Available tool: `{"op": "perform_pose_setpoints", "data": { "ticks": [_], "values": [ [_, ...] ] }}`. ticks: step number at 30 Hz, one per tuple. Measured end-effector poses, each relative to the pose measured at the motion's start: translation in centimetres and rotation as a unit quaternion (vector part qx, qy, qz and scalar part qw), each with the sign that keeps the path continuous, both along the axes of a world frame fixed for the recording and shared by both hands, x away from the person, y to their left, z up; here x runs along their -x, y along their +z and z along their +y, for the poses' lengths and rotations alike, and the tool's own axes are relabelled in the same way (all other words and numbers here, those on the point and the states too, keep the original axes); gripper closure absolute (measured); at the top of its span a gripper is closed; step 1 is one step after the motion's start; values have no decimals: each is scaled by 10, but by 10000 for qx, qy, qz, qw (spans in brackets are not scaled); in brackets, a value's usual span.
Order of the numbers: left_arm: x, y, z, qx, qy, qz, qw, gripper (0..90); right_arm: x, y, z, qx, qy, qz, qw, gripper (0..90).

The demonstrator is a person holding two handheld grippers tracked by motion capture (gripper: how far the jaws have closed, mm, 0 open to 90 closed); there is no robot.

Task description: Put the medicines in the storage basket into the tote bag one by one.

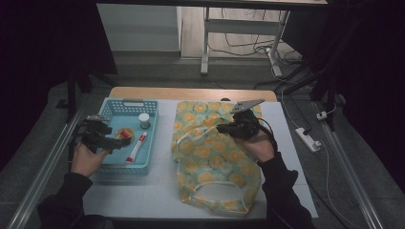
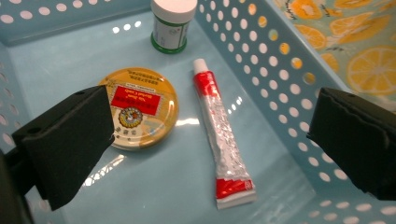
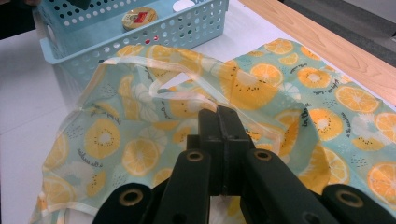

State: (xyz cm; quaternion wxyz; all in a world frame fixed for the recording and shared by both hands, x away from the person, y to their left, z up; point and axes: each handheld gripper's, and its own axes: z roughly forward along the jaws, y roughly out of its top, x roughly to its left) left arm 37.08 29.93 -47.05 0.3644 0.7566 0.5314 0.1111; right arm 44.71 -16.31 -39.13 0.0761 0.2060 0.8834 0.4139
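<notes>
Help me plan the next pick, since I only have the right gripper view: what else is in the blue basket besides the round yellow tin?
Observer: A red and white tube lies flat on the basket floor, right beside the tin.
Operator: Anything else in there?
Observer: A small green bottle with a white cap stands upright by the far wall.
Operator: And the left tool?
Observer: The left tool is open above the basket, jaws either side of the tin and tube and touching neither. The basket sits just left of the bag.
</notes>
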Motion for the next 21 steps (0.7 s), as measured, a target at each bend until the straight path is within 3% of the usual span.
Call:
{"op": "perform_pose_setpoints", "data": {
  "ticks": [8,15,21],
  "values": [
    [-18,-1,3,-25,-39,101,9999,0,0,1,-1,7,2,-11,10000,895],
    [-34,-13,5,-101,61,272,9996,4,0,0,-1,15,-7,-9,10000,896],
    [-46,-22,9,-304,148,410,9986,0,-1,-1,0,35,-6,-6,10000,895]
  ]
}}
